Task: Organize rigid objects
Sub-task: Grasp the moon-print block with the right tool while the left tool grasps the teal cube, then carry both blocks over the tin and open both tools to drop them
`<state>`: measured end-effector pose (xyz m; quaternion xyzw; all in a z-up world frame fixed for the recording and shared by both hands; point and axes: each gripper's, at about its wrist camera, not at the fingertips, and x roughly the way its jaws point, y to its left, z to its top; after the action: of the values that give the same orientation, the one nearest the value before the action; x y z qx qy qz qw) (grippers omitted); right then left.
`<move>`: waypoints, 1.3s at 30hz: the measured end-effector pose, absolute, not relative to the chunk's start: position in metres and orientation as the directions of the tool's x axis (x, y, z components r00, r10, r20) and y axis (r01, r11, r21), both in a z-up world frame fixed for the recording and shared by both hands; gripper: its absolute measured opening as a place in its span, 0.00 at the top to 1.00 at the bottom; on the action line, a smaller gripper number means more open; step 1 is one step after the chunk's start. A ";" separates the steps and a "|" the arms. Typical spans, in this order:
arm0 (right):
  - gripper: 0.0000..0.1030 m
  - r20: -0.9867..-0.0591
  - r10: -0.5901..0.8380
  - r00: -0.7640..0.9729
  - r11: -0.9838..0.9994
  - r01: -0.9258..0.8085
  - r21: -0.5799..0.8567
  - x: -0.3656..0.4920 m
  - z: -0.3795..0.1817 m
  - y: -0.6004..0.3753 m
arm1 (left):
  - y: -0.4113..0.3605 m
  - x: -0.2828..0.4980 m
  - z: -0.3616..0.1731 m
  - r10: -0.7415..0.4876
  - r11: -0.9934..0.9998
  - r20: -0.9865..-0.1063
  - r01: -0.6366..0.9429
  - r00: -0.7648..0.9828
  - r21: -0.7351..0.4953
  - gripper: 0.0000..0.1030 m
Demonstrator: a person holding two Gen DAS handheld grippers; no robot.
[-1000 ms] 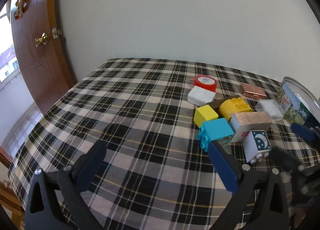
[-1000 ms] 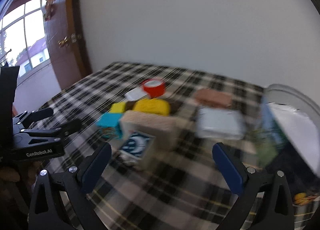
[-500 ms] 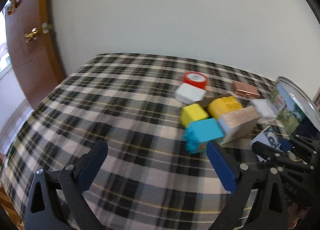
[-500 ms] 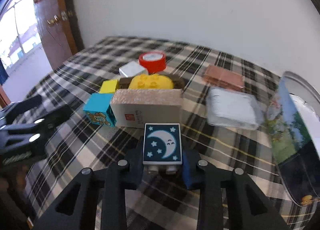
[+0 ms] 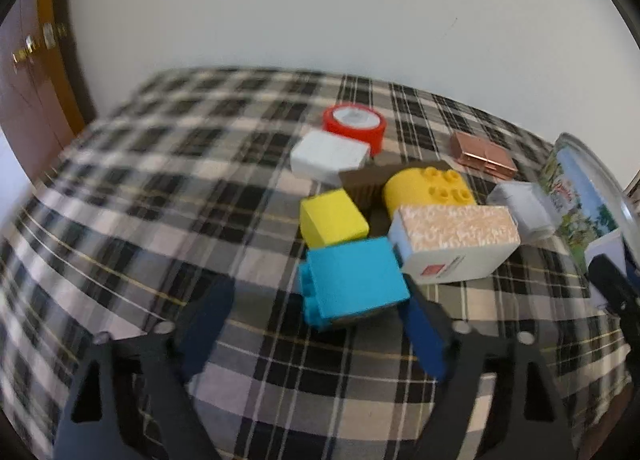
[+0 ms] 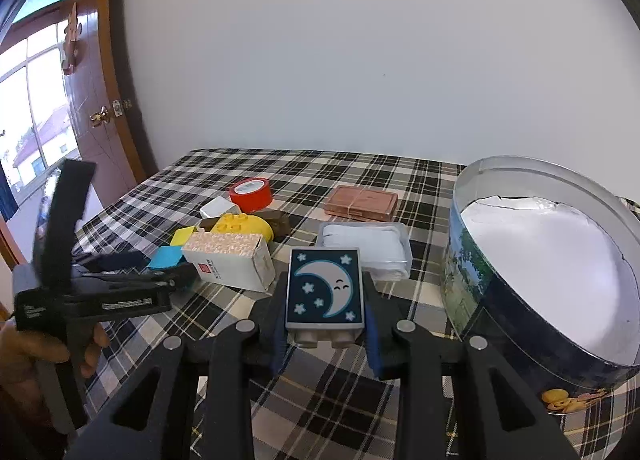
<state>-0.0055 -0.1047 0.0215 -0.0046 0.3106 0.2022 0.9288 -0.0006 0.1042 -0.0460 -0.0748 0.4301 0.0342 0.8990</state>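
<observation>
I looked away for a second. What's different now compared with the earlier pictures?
The right gripper has shut on the moon block and lifted it off the cloth. The left gripper has moved in on the blue block, and its jaws are closing, not yet pressing it. The other blocks, red tape and tin have stayed put.

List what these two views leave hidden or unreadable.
- Round tin: right wrist view, frame edge cuts off its right side; white lining covers the bottom.
- White carton: print blurred in left wrist view.
- Blue block: left wrist view hides its underside.
</observation>
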 end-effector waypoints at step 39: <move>0.67 -0.310 0.247 0.918 0.964 -0.265 -0.015 -0.036 0.061 -0.132 | 0.100 -0.036 0.003 -0.031 0.978 -0.579 -0.096 0.815 -0.187 0.60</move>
<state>-0.0361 -0.1323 0.0607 -0.0284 0.1544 0.1308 0.9789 -0.0362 0.0996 0.0028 -0.1043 0.3036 0.0172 0.9469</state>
